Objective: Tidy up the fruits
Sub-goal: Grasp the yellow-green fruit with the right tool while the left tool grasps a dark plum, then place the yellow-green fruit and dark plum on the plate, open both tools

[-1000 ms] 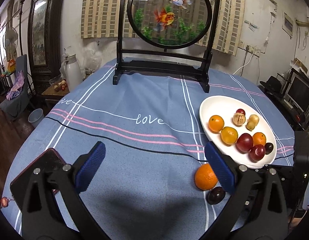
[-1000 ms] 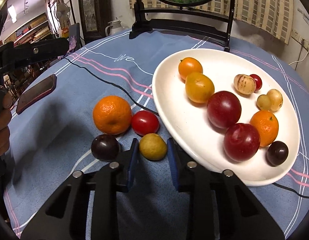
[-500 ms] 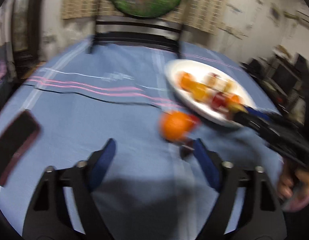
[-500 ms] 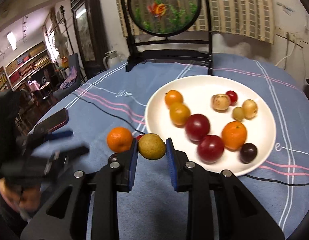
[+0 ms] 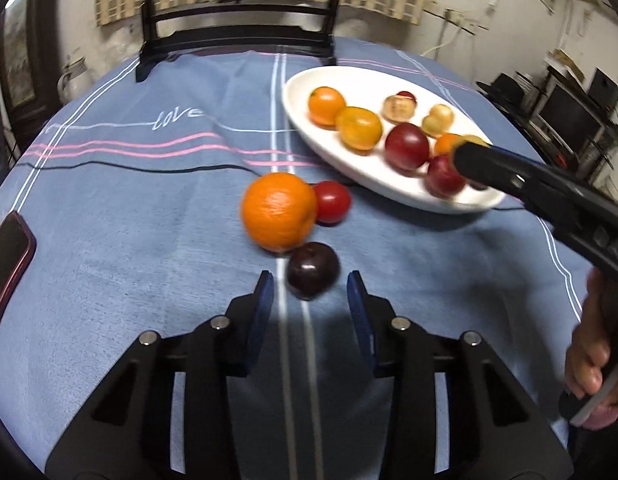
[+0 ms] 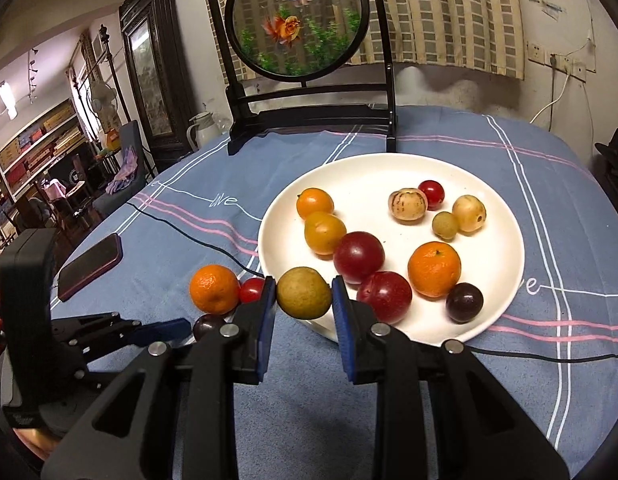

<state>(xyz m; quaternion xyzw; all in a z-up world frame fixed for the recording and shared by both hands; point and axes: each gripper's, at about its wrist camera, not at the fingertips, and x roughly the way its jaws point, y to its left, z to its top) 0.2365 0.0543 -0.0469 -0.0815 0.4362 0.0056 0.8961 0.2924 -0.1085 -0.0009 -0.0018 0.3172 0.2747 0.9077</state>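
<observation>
Left wrist view. Surface: counter under a blue cloth [image 5: 141,216] with white and pink stripes and the word "love". Room: dark wooden stand [image 5: 237,28] at the far edge, a checked curtain behind it; dark phone [image 5: 7,256] at the left rim. Left tongs [image 5: 311,296]: jaws have just been closing and stand narrowly apart, a dark plum [image 5: 312,269] just beyond the tips and in line with the gap, pads not touching it. A large orange [image 5: 279,211] touches the plum's far side; a red tomato [image 5: 331,202] sits against the orange. White plate [image 5: 309,120] to the right holds orange, yellow and red fruits. The right tongs reach over its near rim; a hand [image 5: 597,364] grips the handle.

Right wrist view. Surface: same striped cloth. Room: round goldfish screen [image 6: 297,20] on its stand, shelves and a cabinet at left. Right tongs [image 6: 304,300]: jaws clamped on a yellow-green fruit [image 6: 304,293], held above the plate's near rim. Plate contents: two orange fruits, one yellow, two red plums, one dark plum, a red tomato, three pale small fruits. Left of the plate: orange, tomato, dark plum, with the left tongs by them.
</observation>
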